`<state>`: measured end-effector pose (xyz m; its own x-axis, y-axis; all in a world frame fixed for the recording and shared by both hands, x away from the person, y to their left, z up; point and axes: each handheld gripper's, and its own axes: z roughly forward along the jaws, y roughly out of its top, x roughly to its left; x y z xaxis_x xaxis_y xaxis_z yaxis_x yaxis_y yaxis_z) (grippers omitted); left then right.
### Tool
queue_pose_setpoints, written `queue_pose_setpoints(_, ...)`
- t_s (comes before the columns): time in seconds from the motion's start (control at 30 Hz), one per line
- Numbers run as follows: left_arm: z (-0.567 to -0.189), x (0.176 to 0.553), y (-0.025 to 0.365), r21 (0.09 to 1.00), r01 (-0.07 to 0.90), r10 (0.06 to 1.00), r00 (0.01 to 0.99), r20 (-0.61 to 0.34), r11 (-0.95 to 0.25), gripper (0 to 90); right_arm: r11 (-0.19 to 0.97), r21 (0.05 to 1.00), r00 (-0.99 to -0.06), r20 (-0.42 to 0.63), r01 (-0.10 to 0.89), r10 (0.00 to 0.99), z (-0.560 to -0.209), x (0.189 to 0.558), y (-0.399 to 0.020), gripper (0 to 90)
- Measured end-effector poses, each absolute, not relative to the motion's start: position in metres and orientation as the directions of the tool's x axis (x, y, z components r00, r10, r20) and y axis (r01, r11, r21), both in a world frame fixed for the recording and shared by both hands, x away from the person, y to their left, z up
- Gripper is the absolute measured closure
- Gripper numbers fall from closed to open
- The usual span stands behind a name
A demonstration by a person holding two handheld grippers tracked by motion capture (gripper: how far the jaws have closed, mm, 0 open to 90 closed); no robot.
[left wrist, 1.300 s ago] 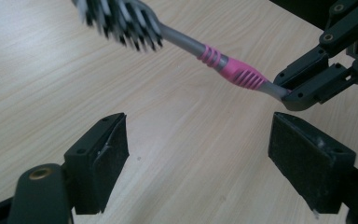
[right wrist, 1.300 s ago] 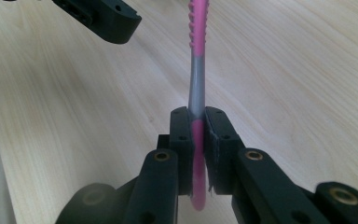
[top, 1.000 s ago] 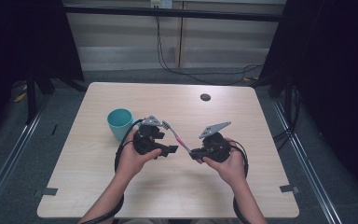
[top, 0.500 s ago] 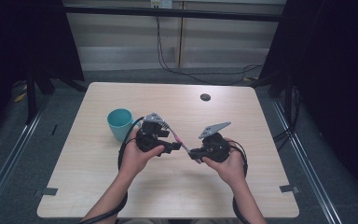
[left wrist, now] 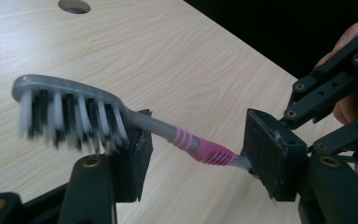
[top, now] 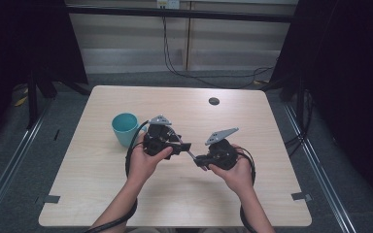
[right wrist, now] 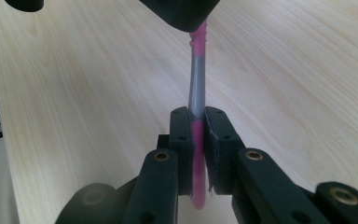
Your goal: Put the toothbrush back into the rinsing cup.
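Observation:
A grey and pink toothbrush (top: 191,154) hangs above the table between my two grippers. My right gripper (top: 201,160) is shut on its pink handle (right wrist: 198,140), with the grey shaft running away from the jaws. My left gripper (top: 184,145) faces it from the left, and its jaws have just been closing. In the left gripper view the toothbrush neck (left wrist: 186,140) lies across the gap of my left gripper (left wrist: 199,140). The bristles (left wrist: 70,116) sit above the left pad, and the pads do not press on the brush. The right gripper's linkage (left wrist: 317,88) shows at the far right of that view.
A teal cup (top: 125,127) stands upright on the wooden table (top: 175,204), just left of my left gripper. A small dark round hole (top: 213,101) sits near the table's far edge. Dark curtains and metal rails flank the table.
The left gripper has edged slightly towards the brush, and its jaws stand narrower around the neck. The right hand and the brush handle have kept still.

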<state>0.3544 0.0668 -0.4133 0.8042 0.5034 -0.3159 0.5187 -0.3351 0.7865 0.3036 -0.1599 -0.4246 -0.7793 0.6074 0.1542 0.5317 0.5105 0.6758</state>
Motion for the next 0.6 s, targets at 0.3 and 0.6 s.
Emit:
queue_pose_setpoints(0.3,-0.415,0.3515,0.0671,0.807,0.508,0.489,0.809,-0.327,-0.302,52.6,0.503,0.689,-0.781,0.148,0.521,0.606,-0.4242,0.3024,-0.1589,82.9)
queue_pose_setpoints(0.6,-0.418,0.3544,0.0708,0.79,0.566,0.472,0.778,-0.415,-0.237,67.1,0.495,0.693,-0.779,0.154,0.524,0.608,-0.4279,0.3012,-0.1567,82.8)
